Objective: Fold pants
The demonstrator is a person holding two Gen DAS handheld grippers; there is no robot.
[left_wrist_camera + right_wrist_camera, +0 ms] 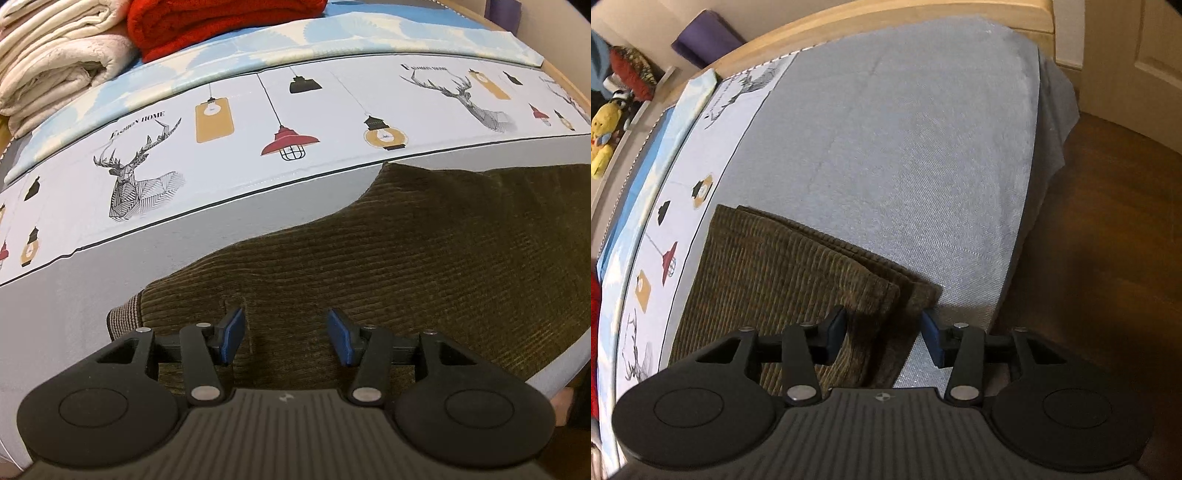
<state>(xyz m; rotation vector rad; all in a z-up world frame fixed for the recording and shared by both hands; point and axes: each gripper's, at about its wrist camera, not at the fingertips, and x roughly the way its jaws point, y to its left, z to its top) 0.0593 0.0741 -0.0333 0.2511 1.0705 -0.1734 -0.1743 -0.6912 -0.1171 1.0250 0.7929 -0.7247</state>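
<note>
1. Left gripper [286, 334] hovers nearest, jaws apart over the olive corduroy pants [424, 258], pinching nothing.
2. Right gripper [884, 334] gapes too, straddling the folded pants' right corner, pads off the cloth.
3. Pants lie flat on the grey bedsheet [905, 147].
4. Farther back, a red blanket [221, 26].

Pants [424, 258]: olive-brown corduroy, fine ribs, folded flat in layers on grey bed cover. Left wrist view: cloth spreads ahead and right of left gripper [286, 334], striped knit band at corner just left of fingers. Right wrist view: stacked stepped edges [905, 291] of pants lie between right gripper [884, 334] fingers, bulk stretching ahead and left; pads not pressing cloth.
</note>
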